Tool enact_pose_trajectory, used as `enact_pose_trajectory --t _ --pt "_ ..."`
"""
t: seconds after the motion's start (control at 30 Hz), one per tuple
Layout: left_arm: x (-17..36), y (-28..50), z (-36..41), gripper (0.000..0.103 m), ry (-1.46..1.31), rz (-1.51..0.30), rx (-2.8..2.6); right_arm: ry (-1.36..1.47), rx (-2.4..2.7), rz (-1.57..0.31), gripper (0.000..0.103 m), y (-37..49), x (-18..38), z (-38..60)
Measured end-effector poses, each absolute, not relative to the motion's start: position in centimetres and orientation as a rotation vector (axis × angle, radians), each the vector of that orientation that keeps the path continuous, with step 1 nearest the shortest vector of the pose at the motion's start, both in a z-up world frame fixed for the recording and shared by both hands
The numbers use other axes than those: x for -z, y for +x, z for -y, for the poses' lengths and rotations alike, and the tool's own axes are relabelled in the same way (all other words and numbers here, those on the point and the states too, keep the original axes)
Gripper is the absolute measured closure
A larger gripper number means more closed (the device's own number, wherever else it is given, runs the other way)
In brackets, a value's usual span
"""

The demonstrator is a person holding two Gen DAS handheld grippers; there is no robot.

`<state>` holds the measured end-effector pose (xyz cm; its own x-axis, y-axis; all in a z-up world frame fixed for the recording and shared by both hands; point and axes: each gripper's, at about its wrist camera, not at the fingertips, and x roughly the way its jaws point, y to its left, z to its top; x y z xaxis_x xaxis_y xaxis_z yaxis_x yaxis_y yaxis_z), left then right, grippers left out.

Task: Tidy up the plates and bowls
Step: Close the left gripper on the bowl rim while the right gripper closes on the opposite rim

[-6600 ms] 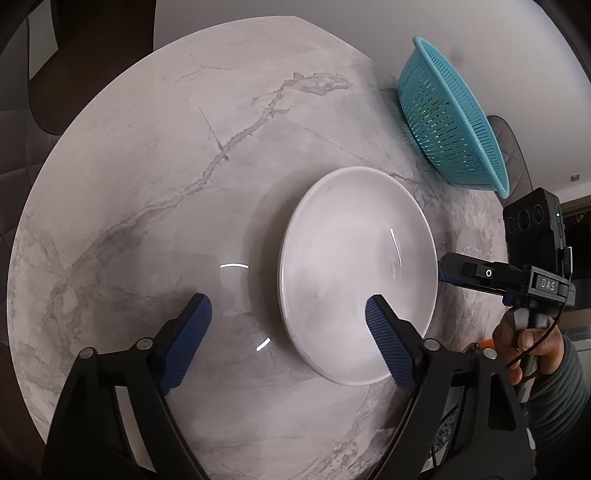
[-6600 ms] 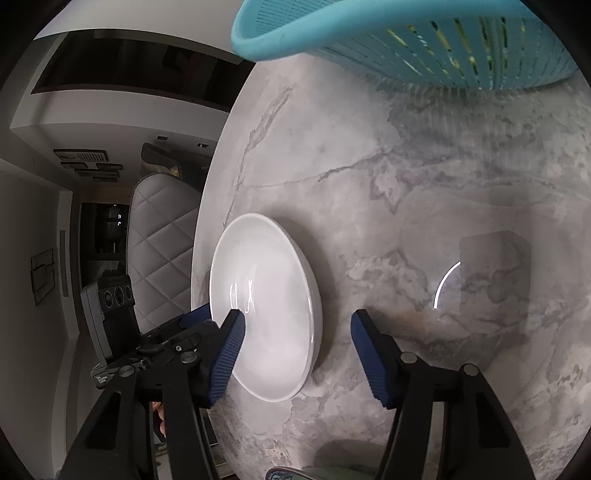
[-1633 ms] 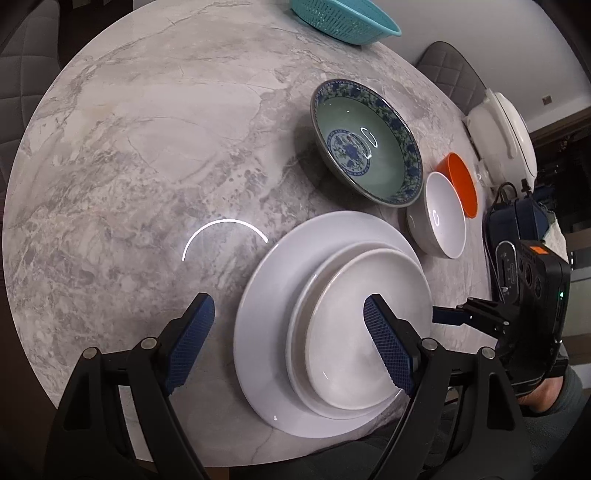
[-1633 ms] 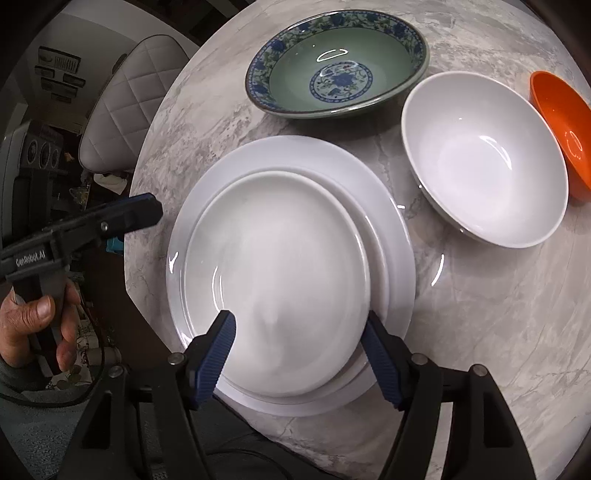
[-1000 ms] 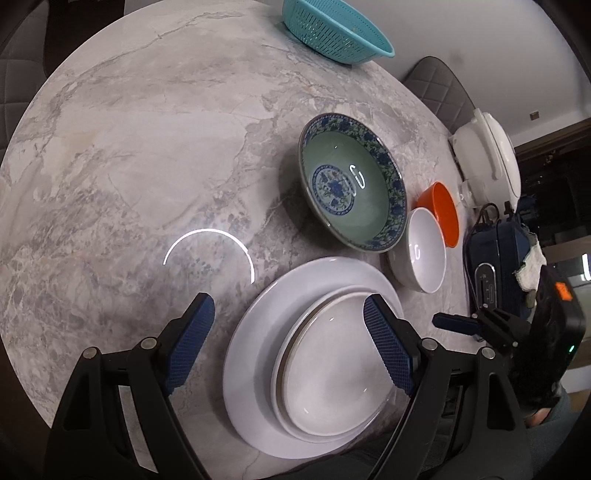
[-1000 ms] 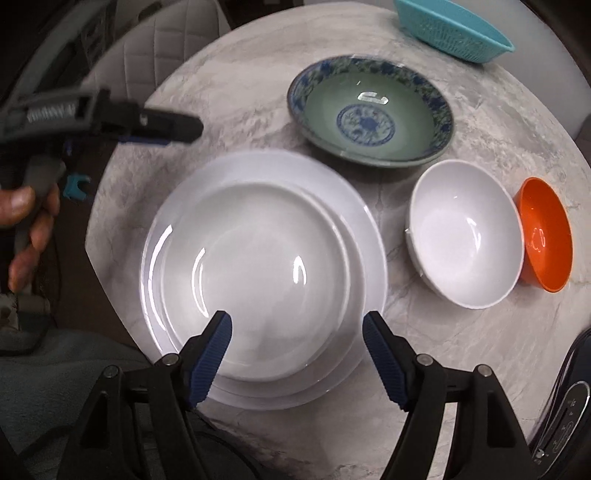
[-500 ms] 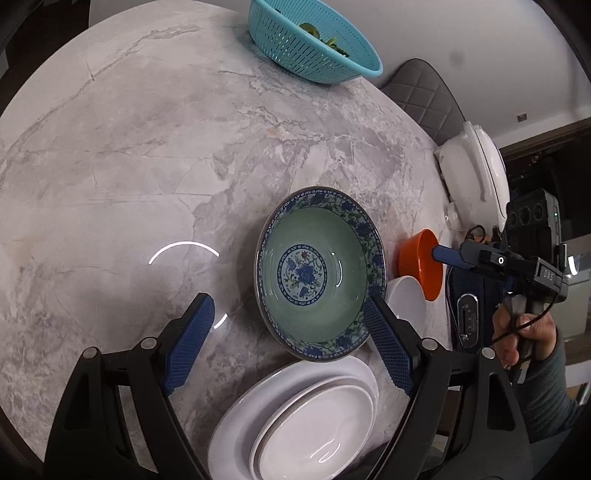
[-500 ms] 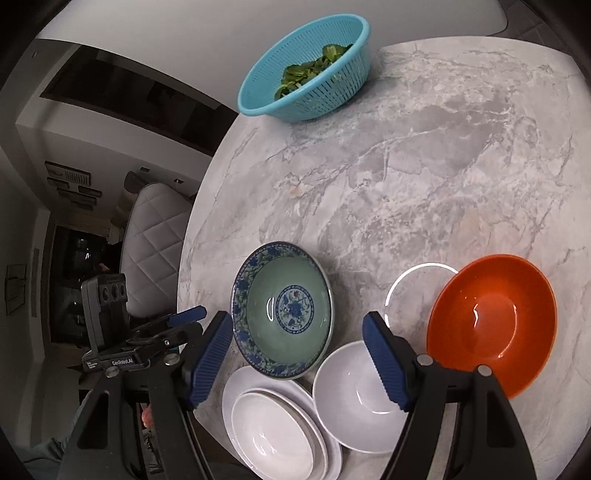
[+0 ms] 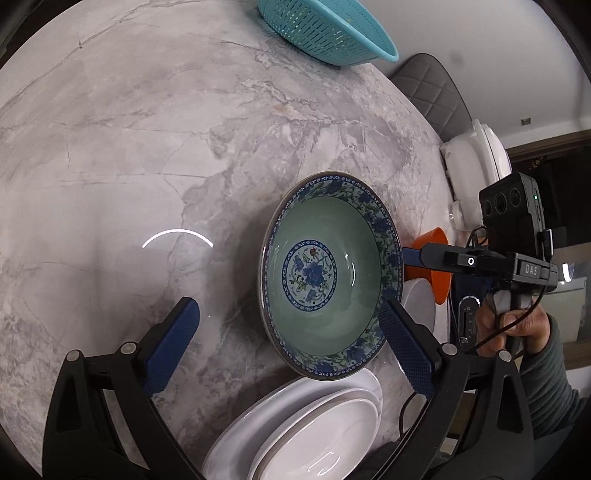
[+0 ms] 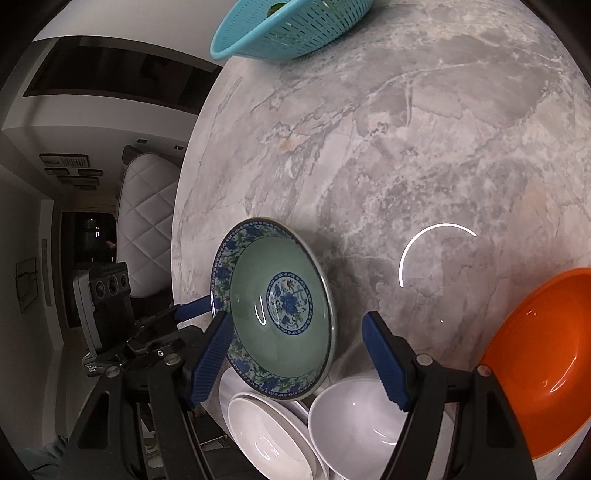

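A green bowl with a blue flowered rim [image 9: 321,273] stands on the marble table [image 9: 147,147], just beyond two stacked white plates [image 9: 314,435]. My left gripper [image 9: 288,343] hangs over the bowl's near left side. Its jaws are opening, and the right pad sits by the rim without pressing. My right gripper [image 10: 299,354] is open over the same bowl [image 10: 273,306] from the other side, its left finger crossing the rim. A white bowl [image 10: 358,424] and an orange bowl [image 10: 543,362] lie to the right. A hand [image 9: 513,325] holds the right gripper [image 9: 413,258].
A teal colander basket [image 9: 328,29] sits at the far edge of the table. A white appliance [image 9: 480,155] stands off the table's right side, and a quilted chair [image 10: 147,221] is beyond its left edge. The stacked plates [image 10: 269,432] lie at the near table edge.
Both grippers have moved from over the stacked white plates to the patterned bowl. The left jaws stand wider than before. The right view has rolled and now looks across the table.
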<state>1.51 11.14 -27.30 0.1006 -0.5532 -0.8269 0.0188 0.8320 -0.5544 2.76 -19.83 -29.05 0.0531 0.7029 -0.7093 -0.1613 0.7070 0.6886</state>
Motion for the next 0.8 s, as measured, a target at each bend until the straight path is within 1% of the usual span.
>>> enact_pose_trajectory --t 0.07,0.13,0.17,0.23,0.33,0.4,0.47,0.5,0.57,0.63,0.7,0.73,0.77,0.8 --pt "27.7 1.5 -10.7 0.004 -0.467 -1.444 0.450 0.483 -0.694 -1.379 0.031 3.0 29.1 19.7" --pt "28.5 1.5 -10.5 0.006 -0.472 -1.495 0.428 0.466 -0.694 -1.388 0.036 3.2 29.2 19.5" --pt "28.8 1.5 -10.5 0.006 -0.473 -1.503 0.419 0.451 -0.697 -1.395 0.039 3.2 29.3 19.3" --pt "29.0 1.4 -10.5 0.007 -0.463 -1.500 0.401 0.426 -0.695 -1.410 0.041 3.2 29.4 18.9" --pt "29.1 1.5 -10.3 0.018 -0.443 -1.501 0.393 0.412 -0.694 -1.433 0.043 3.2 29.9 18.5" --pt "29.2 1.6 -10.2 0.022 -0.426 -1.510 0.387 0.404 -0.697 -1.443 0.047 3.2 30.1 18.2" --pt "29.3 1.7 -10.0 0.037 -0.411 -1.515 0.384 0.398 -0.693 -1.455 0.051 3.3 30.4 17.9" --pt "29.3 1.8 -9.8 0.040 -0.405 -1.517 0.384 0.391 -0.693 -1.462 0.053 3.3 30.5 17.7" --pt "29.4 2.0 -9.7 0.051 -0.397 -1.516 0.384 0.388 -0.693 -1.469 0.056 3.3 30.6 17.5" --pt "29.7 2.1 -9.5 0.056 -0.391 -1.531 0.379 0.393 -0.694 -1.473 0.063 3.4 30.8 17.3" --pt "30.0 2.2 -9.3 0.063 -0.407 -1.533 0.391 0.390 -0.688 -1.478 0.069 3.5 31.0 17.2" --pt "30.1 2.3 -9.2 0.070 -0.408 -1.538 0.398 0.392 -0.688 -1.481 0.072 3.5 31.1 17.3" --pt "30.2 2.4 -9.2 0.074 -0.410 -1.537 0.400 0.388 -0.685 -1.484 0.079 3.5 31.2 17.3" --pt "30.2 2.4 -9.2 0.074 -0.411 -1.533 0.400 0.388 -0.680 -1.488 0.083 3.4 31.3 17.3"
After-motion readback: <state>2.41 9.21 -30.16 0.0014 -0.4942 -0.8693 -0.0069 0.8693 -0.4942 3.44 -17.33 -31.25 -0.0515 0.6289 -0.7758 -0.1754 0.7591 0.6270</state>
